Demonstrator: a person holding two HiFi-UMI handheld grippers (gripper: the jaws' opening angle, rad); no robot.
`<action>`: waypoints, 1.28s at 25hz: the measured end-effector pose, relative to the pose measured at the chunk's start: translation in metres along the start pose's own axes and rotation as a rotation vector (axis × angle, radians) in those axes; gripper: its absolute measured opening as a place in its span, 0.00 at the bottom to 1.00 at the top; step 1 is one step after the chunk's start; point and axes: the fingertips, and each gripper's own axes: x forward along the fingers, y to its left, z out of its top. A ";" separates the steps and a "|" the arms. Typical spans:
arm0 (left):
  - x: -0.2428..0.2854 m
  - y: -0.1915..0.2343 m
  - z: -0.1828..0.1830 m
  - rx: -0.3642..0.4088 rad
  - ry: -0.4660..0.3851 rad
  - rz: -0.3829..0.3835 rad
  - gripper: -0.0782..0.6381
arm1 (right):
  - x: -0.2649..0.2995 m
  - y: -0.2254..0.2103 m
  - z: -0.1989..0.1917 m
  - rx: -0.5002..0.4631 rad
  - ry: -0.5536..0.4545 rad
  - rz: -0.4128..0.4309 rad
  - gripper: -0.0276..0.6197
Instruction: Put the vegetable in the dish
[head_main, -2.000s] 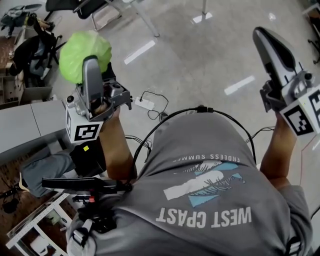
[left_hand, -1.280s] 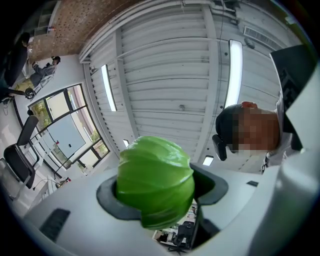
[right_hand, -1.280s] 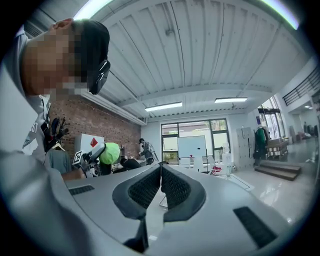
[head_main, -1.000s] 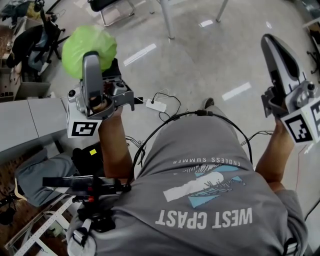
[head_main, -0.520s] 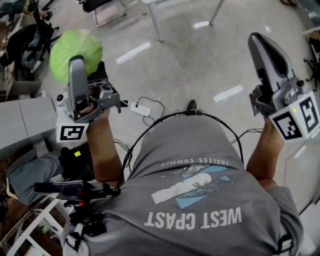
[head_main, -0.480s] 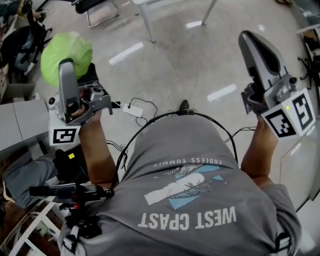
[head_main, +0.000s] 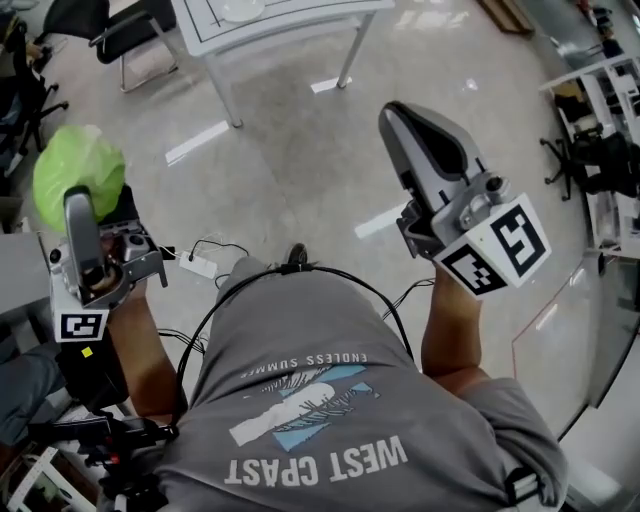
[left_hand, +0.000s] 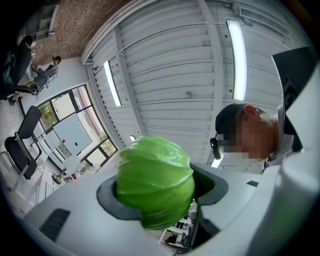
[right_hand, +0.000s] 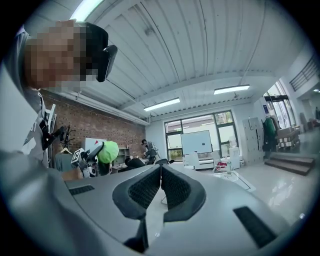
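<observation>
A round green cabbage (head_main: 78, 176) is raised in the air at the left of the head view, with my left gripper (head_main: 80, 205) shut on it. In the left gripper view the cabbage (left_hand: 155, 180) fills the gap between the dark pads and points up at the ceiling. It also shows small in the right gripper view as a green ball (right_hand: 108, 151). My right gripper (head_main: 402, 118) is held up at the right, shut with nothing in it, its pads (right_hand: 172, 187) touching. A white table (head_main: 300, 14) stands at the top; what lies on it is cut off by the frame.
A black chair (head_main: 85, 18) stands at the upper left. On the shiny floor lie a white power strip (head_main: 197, 266) and cables. Shelving and a black stand (head_main: 598, 150) crowd the right side. The person's grey T-shirt (head_main: 310, 400) fills the bottom.
The view has swung round: the white table has come into sight at the top, and both grippers sit further left in the frame. The left gripper still holds the cabbage.
</observation>
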 end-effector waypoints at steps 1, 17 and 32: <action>0.003 0.000 -0.001 -0.015 -0.005 -0.002 0.50 | 0.001 -0.003 -0.002 0.008 0.003 0.001 0.05; 0.032 0.087 0.016 -0.108 -0.015 -0.003 0.50 | 0.080 -0.027 0.006 0.012 0.031 -0.030 0.06; 0.020 0.190 0.076 -0.118 -0.048 -0.079 0.50 | 0.181 0.007 0.019 -0.077 0.034 -0.095 0.05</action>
